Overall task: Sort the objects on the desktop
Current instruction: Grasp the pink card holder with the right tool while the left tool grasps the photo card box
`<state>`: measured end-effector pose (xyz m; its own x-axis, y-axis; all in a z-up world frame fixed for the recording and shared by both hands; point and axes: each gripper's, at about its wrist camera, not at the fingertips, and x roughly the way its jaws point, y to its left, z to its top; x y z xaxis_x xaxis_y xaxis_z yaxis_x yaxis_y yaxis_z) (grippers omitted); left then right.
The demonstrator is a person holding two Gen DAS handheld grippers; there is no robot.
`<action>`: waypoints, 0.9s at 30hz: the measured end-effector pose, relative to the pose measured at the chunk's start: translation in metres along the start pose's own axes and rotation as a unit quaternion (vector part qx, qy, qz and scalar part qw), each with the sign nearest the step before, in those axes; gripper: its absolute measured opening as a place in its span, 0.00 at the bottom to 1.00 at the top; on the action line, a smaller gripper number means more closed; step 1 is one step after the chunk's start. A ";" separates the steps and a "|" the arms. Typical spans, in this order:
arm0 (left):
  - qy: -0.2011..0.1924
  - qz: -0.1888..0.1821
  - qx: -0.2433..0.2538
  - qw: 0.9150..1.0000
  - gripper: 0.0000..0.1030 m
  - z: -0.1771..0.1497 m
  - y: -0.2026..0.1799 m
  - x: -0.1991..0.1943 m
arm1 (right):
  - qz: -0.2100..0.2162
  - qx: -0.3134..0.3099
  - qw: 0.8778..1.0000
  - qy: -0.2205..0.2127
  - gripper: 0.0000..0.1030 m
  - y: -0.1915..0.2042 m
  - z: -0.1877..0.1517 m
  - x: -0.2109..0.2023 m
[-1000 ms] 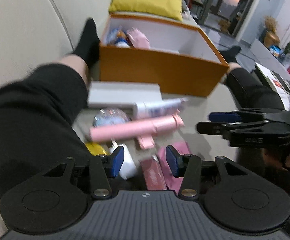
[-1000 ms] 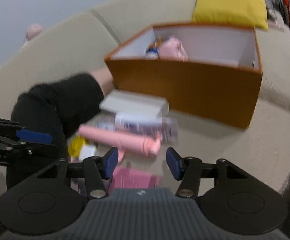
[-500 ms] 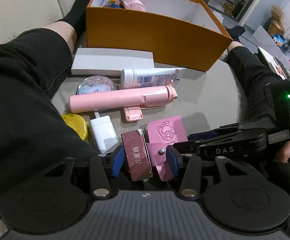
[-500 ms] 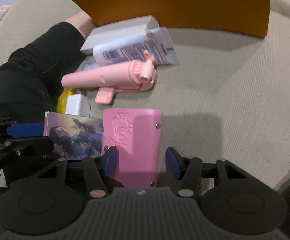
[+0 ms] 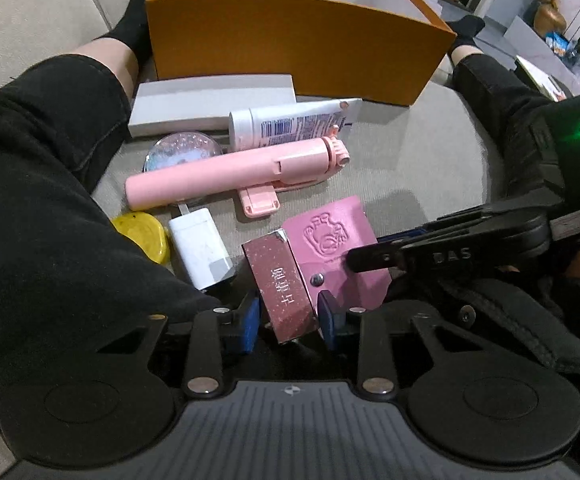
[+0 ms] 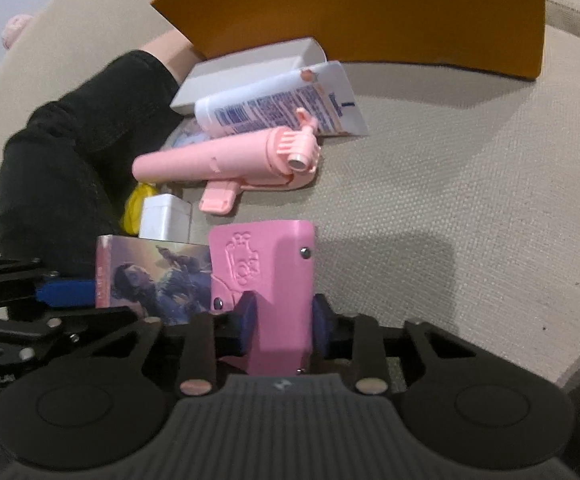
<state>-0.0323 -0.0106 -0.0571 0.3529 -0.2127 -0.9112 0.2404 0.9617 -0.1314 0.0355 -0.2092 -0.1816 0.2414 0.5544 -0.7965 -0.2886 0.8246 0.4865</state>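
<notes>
At the bottom centre of the left wrist view, the left gripper [image 5: 288, 318] has just been closing, and its blue pads now sit against both long sides of a dark red card box [image 5: 280, 284] that stands on edge between them. In the right wrist view the right gripper [image 6: 284, 322] has likewise just been closing; its pads press on the two sides of a pink snap pouch [image 6: 274, 280] with an embossed cartoon figure, which reaches up from the jaws into the middle of the frame. The two held things lie side by side and touch, the pouch to the right of the box in both views. Just left of the box lie a white charger [image 5: 200, 248] and, further left, a yellow disc [image 5: 144, 232] against the person's black trouser leg [image 5: 42, 184]. Above them, across the middle of the frame, a pink selfie stick [image 5: 230, 170] lies lengthwise, with a clear glittery dome [image 5: 184, 152] partly behind it, a white tube [image 5: 293, 124] beyond and a flat white box [image 5: 210, 100] above that. At the top of the frame stands an open orange box [image 5: 290, 48] with small items inside. Everything rests on a beige sofa cushion [image 6: 449, 200], between the person's legs.
</notes>
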 end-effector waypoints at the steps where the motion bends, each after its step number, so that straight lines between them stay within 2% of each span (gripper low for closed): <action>1: -0.004 0.000 0.000 1.000 0.33 -0.001 0.000 -0.002 | 0.006 -0.003 1.000 -0.005 0.22 0.002 0.000 -0.004; 4: -0.014 -0.001 -0.002 1.000 0.30 0.000 0.001 -0.007 | 0.017 -0.025 0.999 -0.020 0.17 0.012 0.002 -0.019; 7: -0.026 -0.005 0.003 1.000 0.25 0.003 0.001 -0.014 | -0.011 -0.058 0.997 -0.043 0.16 0.024 0.003 -0.033; 10: -0.033 -0.015 0.018 0.999 0.25 0.008 -0.001 -0.023 | -0.062 -0.095 0.991 -0.069 0.15 0.032 0.006 -0.050; 12: -0.036 -0.015 0.037 0.999 0.25 0.013 -0.006 -0.027 | -0.106 -0.123 0.983 -0.086 0.15 0.037 0.007 -0.059; 15: -0.034 -0.019 0.051 0.998 0.25 0.022 -0.011 -0.020 | -0.143 -0.139 0.975 -0.096 0.14 0.035 0.009 -0.064; 19: -0.040 -0.036 0.040 0.998 0.25 0.029 -0.012 0.000 | -0.140 -0.135 0.976 -0.101 0.15 0.033 0.011 -0.063; 23: -0.074 -0.042 0.029 0.996 0.26 0.034 -0.013 0.005 | -0.119 -0.124 0.981 -0.094 0.17 0.033 0.011 -0.059; 27: -0.085 -0.049 0.033 0.995 0.28 0.037 -0.017 0.012 | -0.116 -0.121 0.982 -0.089 0.19 0.037 0.011 -0.053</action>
<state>0.0009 -0.0354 -0.0511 0.4715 -0.3364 -0.8152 0.3385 0.9226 -0.1849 0.0219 -0.2074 -0.1176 0.4781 0.3832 -0.7903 -0.4135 0.8921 0.1824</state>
